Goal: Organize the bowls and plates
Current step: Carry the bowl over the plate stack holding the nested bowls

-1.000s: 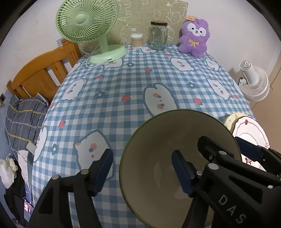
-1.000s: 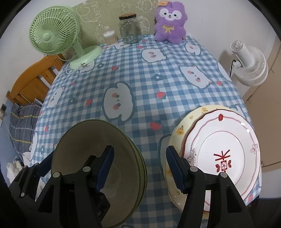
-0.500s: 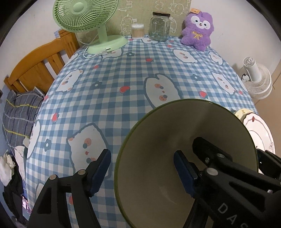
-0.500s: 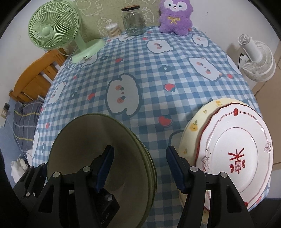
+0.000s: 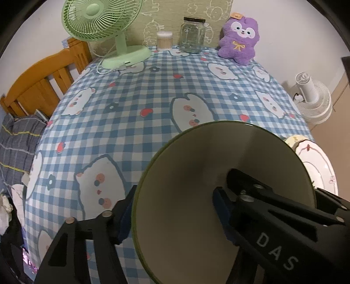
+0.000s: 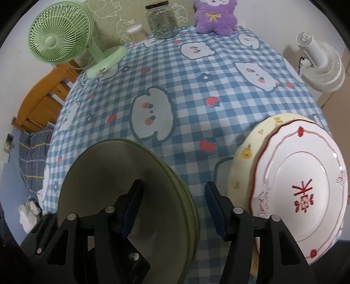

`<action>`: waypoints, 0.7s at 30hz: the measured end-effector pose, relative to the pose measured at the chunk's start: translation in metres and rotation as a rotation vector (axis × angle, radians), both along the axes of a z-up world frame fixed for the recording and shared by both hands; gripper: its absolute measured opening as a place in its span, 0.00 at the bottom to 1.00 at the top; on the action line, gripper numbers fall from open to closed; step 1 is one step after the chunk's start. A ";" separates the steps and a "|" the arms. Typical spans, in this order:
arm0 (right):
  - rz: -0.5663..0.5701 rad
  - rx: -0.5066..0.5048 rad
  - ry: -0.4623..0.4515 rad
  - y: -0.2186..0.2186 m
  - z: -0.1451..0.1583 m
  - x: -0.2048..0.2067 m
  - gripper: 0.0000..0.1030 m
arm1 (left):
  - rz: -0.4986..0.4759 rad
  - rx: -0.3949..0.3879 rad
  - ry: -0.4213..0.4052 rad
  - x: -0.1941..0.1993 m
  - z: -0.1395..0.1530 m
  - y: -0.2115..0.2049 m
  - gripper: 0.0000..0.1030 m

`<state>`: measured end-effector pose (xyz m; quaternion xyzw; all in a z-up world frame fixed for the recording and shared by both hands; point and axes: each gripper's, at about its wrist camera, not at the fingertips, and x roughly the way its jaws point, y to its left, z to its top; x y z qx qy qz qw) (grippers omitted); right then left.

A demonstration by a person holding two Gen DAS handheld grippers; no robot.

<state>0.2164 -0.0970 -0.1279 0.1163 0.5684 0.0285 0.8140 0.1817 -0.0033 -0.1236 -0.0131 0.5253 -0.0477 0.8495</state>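
A stack of olive-green bowls (image 6: pixel 105 170) stands on the checked tablecloth near its front edge. In the left wrist view the top bowl (image 5: pixel 196 174) fills the lower right. My left gripper (image 5: pixel 172 203) straddles its left rim, one finger outside and one inside, and its jaws are closing. My right gripper (image 6: pixel 174 187) straddles the right rim the same way, with its jaws closing too. Neither pair of pads visibly presses the wall. To the right, a white plate with red trim (image 6: pixel 306 174) lies on a cream plate with yellow flowers (image 6: pixel 247 153).
Along the table's far edge stand a green desk fan (image 5: pixel 96 19), a cotton-swab tub (image 5: pixel 164 40), a glass jar (image 5: pixel 192 35) and a purple plush toy (image 5: pixel 240 37). A wooden bed frame (image 5: pixel 39 83) is on the left and a white floor fan (image 5: pixel 312 100) on the right.
Both pairs of jaws have narrowed around the bowl's rim. The bowl now fills more of the left wrist view. The plates have not moved.
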 end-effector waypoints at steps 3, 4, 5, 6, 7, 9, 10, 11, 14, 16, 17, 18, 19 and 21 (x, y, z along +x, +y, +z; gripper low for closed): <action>0.012 0.017 0.008 0.002 0.000 0.001 0.52 | -0.007 -0.039 0.009 0.000 0.000 0.002 0.56; 0.016 0.023 0.012 0.002 0.000 0.001 0.51 | -0.008 -0.043 0.012 0.000 0.001 0.002 0.55; 0.017 0.021 0.014 0.003 0.000 0.001 0.51 | -0.011 -0.047 0.016 0.000 0.001 0.002 0.55; 0.018 0.020 0.016 0.003 0.000 0.001 0.51 | -0.014 -0.047 0.020 0.000 0.001 0.002 0.55; 0.017 0.020 0.017 0.003 0.001 0.001 0.51 | -0.016 -0.046 0.021 0.000 0.001 0.002 0.54; 0.011 0.021 0.019 0.004 0.001 0.001 0.51 | -0.011 -0.049 0.019 0.000 0.002 0.002 0.54; 0.007 0.019 0.023 0.004 0.001 0.002 0.51 | 0.001 -0.055 0.016 0.000 0.002 0.002 0.53; 0.001 0.018 0.023 0.004 0.001 0.001 0.51 | 0.005 -0.058 0.017 0.000 0.001 0.003 0.53; 0.000 0.013 0.029 0.004 0.002 0.001 0.51 | 0.002 -0.058 0.026 0.000 0.002 0.003 0.51; -0.001 0.011 0.031 0.004 0.003 0.000 0.51 | 0.002 -0.058 0.029 -0.001 0.003 0.004 0.50; -0.004 0.010 0.034 0.003 0.003 -0.001 0.51 | 0.002 -0.055 0.027 -0.001 0.004 0.003 0.50; -0.005 0.008 0.039 0.003 0.004 -0.001 0.51 | 0.001 -0.056 0.026 -0.001 0.004 0.004 0.49; -0.007 0.005 0.043 0.002 0.004 -0.002 0.51 | -0.002 -0.054 0.028 -0.002 0.004 0.003 0.49; -0.014 0.003 0.043 0.001 0.007 -0.004 0.52 | -0.013 -0.045 0.025 -0.003 0.006 0.002 0.48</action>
